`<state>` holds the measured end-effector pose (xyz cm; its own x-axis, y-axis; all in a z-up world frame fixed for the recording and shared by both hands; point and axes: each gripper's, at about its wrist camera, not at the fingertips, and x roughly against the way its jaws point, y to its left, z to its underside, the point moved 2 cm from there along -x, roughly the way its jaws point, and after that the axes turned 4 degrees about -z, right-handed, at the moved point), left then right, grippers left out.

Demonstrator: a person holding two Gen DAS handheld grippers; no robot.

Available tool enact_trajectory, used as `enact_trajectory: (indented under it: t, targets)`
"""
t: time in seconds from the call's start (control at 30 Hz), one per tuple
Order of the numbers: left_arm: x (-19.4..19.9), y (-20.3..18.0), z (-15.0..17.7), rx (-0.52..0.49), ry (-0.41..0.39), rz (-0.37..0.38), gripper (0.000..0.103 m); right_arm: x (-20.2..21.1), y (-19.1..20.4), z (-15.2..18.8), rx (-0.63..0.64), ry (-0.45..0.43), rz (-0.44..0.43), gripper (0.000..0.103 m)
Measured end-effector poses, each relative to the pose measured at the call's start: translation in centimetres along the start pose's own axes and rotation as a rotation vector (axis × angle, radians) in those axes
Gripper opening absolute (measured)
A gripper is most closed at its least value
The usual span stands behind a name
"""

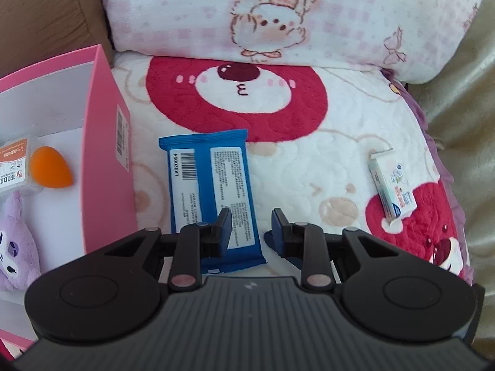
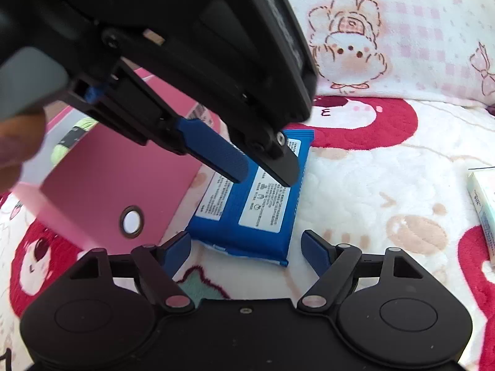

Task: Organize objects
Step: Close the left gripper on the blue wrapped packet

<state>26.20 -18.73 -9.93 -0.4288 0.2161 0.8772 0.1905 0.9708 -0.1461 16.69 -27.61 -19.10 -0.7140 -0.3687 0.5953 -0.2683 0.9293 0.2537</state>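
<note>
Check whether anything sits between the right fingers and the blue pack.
Nothing lies between the right gripper and the blue pack; its near end sits just ahead of the open fingers. The left gripper hovers over the pack's far half, by the pink box.

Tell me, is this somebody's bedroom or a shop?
Probably a bedroom, on a bed or sofa. A soft quilt with red cartoon bears lies under everything, a pink checked pillow with a bunny sits behind it, and a pink box holds a purple plush toy.
</note>
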Motion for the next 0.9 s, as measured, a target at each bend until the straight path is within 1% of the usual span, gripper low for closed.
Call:
enact_trajectory:
  t: [0.07, 0.13, 0.17, 0.23, 0.33, 0.37, 0.4, 0.43, 0.47, 0.53, 0.6, 0.67, 0.73, 0.8, 0.87, 0.9]
  targets:
    - [0.0, 0.2, -0.2, 0.008, -0.004, -0.005, 0.027, -0.3, 0.2, 0.0, -0.01, -0.014, 0.003, 0.087]
    - [-0.1, 0.4, -0.3, 0.022, 0.0, 0.001, 0.027, -0.6, 0.5, 0.0, 0.0, -0.015, 0.011, 0.088]
    - [-0.2, 0.5, -0.3, 0.029, 0.002, 0.002, 0.027, -0.6, 0.6, 0.0, 0.018, -0.012, 0.008, 0.086]
    - [-0.3, 0.6, -0.2, 0.035, 0.002, 0.001, 0.027, -0.3, 0.7, 0.2, 0.05, -0.003, 0.028, 0.068]
    - [-0.3, 0.4, 0.0, 0.033, -0.009, -0.003, 0.027, 0.8, -0.2, 0.2, 0.018, -0.001, 0.021, 0.049]
    - [-0.4, 0.4, 0.1, 0.035, -0.013, -0.005, 0.028, 1.2, -0.4, 0.3, 0.007, -0.001, 0.02, 0.047]
    - [-0.4, 0.4, 0.1, 0.033, -0.008, -0.005, 0.028, 1.5, -0.5, 0.4, 0.007, -0.001, 0.029, 0.038]
    - [-0.5, 0.4, 0.2, 0.032, -0.005, -0.007, 0.029, 1.8, -0.6, 0.5, 0.009, -0.002, 0.042, 0.027]
    - [-0.6, 0.3, 0.3, 0.033, -0.005, -0.006, 0.03, 2.2, -0.8, 0.5, 0.006, -0.001, 0.049, 0.024]
    - [-0.8, 0.1, 0.5, 0.032, -0.007, -0.005, 0.03, 2.9, -1.2, 0.7, -0.014, -0.006, 0.042, 0.014]
    - [-1.0, -0.1, 0.5, 0.026, -0.015, -0.022, 0.031, 3.4, -1.6, 0.9, -0.021, -0.005, 0.04, 0.01]
    - [-1.2, -0.2, 0.5, 0.02, -0.028, -0.051, 0.036, 3.9, -2.1, 1.1, -0.043, -0.011, 0.05, 0.01]
    - [-1.6, -0.2, 0.3, 0.021, -0.036, -0.086, 0.05, 4.3, -2.7, 1.2, -0.071, -0.016, 0.059, 0.01]
    - [-2.2, 0.0, 0.2, 0.037, -0.025, -0.122, 0.052, 4.7, -3.2, 1.3, -0.088, -0.023, 0.067, 0.01]
    - [-2.8, 0.0, 0.0, 0.043, -0.01, -0.144, 0.052, 5.0, -3.7, 1.4, -0.108, -0.018, 0.057, 0.01]
    - [-3.0, 0.0, 0.0, 0.043, -0.009, -0.151, 0.054, 5.0, -3.1, 1.6, -0.109, -0.017, 0.048, 0.012]
